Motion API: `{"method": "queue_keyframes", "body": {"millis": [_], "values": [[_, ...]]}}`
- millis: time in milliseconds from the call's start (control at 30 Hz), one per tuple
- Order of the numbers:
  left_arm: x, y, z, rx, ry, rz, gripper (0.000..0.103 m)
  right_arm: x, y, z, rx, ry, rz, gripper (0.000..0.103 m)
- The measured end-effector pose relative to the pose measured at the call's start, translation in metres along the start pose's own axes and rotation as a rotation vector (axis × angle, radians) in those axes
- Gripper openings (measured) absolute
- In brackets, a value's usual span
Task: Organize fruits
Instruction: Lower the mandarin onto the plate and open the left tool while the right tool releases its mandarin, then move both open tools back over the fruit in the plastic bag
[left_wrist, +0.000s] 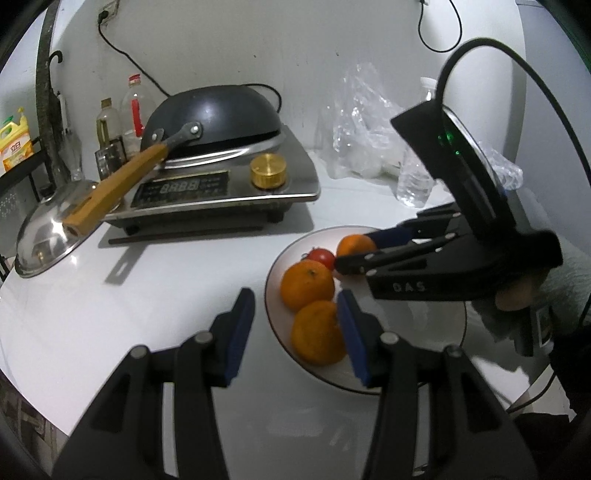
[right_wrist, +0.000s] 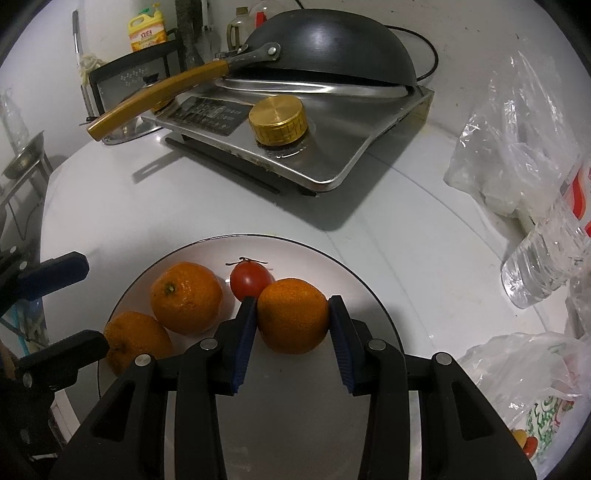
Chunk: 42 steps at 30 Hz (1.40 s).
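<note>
Bare white countertop (right_wrist: 110, 206) is lying open between the plate (right_wrist: 354, 280) and the induction cooker (right_wrist: 332, 147). The wok's wooden handle (right_wrist: 155, 96) is overhanging that gap. A water bottle (right_wrist: 543, 258) and plastic bags (right_wrist: 517, 155) are crowding the plate's right side.

Both fisheye views were dim and greyish, with black vignetted corners and strongly bowed edges. The glossy white table (right_wrist: 406, 258) showed soft glare, and the steel induction cooker (right_wrist: 332, 147) cast a dark shadow forward. The rims looked slightly blurred.
</note>
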<state>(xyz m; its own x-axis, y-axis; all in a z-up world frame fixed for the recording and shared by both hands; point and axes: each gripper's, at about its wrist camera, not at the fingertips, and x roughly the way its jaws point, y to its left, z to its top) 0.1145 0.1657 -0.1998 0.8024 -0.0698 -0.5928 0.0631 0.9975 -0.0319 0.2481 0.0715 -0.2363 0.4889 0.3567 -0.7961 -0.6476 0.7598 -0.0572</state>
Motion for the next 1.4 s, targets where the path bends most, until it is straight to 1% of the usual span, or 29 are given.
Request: {"method": "queue_keyframes", "body": {"millis": [67,100,133,533,1400], "values": [[-0.001,0.0,0.0,0.0,0.0,0.001,0.048,-0.002,0.0,0.001,0.003,-0.007,-0.003,0.043],[-0.002,-0.001,0.0,0.0,-0.001,0.002,0.048,-0.004,-0.001,0.001,0.006,-0.011,-0.006,0.047],[-0.003,-0.001,0.0,0.001,-0.002,0.001,0.048,-0.005,-0.001,0.001,0.008,-0.012,-0.006,0.048],[-0.013,-0.016,0.005,0.014,-0.016,0.0,0.048,-0.035,-0.008,-0.008,0.023,-0.047,-0.024,0.048],[-0.032,-0.062,0.013,0.025,-0.018,0.009,0.05,-0.11,-0.023,-0.048,0.064,-0.136,-0.044,0.048]]}}
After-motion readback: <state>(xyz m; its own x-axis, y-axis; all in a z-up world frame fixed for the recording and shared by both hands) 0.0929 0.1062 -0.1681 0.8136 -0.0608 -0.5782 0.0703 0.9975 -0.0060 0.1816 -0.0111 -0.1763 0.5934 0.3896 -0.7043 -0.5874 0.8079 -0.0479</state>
